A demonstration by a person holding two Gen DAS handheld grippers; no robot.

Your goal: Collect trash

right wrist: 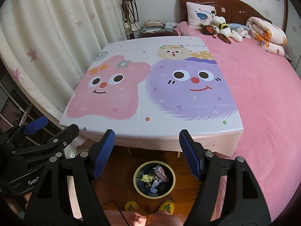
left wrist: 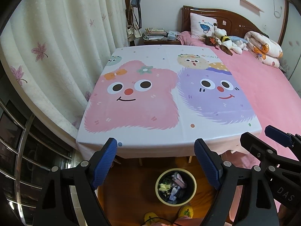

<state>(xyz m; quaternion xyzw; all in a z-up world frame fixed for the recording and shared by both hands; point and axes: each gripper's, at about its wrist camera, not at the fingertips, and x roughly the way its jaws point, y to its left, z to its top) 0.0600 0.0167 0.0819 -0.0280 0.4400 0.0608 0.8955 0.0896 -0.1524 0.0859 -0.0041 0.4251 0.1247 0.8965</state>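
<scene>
A round dark bin (left wrist: 193, 183) (right wrist: 174, 179) with a pale rim stands on the wooden floor below the table's near edge. Crumpled wrappers and several small packets (left wrist: 172, 185) (right wrist: 155, 179) lie inside it. My left gripper (left wrist: 156, 158) hangs open above and in front of the bin, with nothing between its blue pads. My right gripper (right wrist: 146, 148) is open too and holds nothing; it shows at the right edge of the left wrist view (left wrist: 270, 141). The left gripper appears at the left of the right wrist view (right wrist: 49, 128). The table (left wrist: 150, 60) (right wrist: 131, 49) wears a cartoon cloth.
A pink bed (left wrist: 263, 86) (right wrist: 263, 94) with plush toys, a pillow and a rolled quilt abuts the table's right side. A curtain (left wrist: 56, 47) hangs on the left, with a metal rail beneath it. A nightstand (left wrist: 156, 35) carries papers. Yellow slippers (right wrist: 148, 205) sit by the bin.
</scene>
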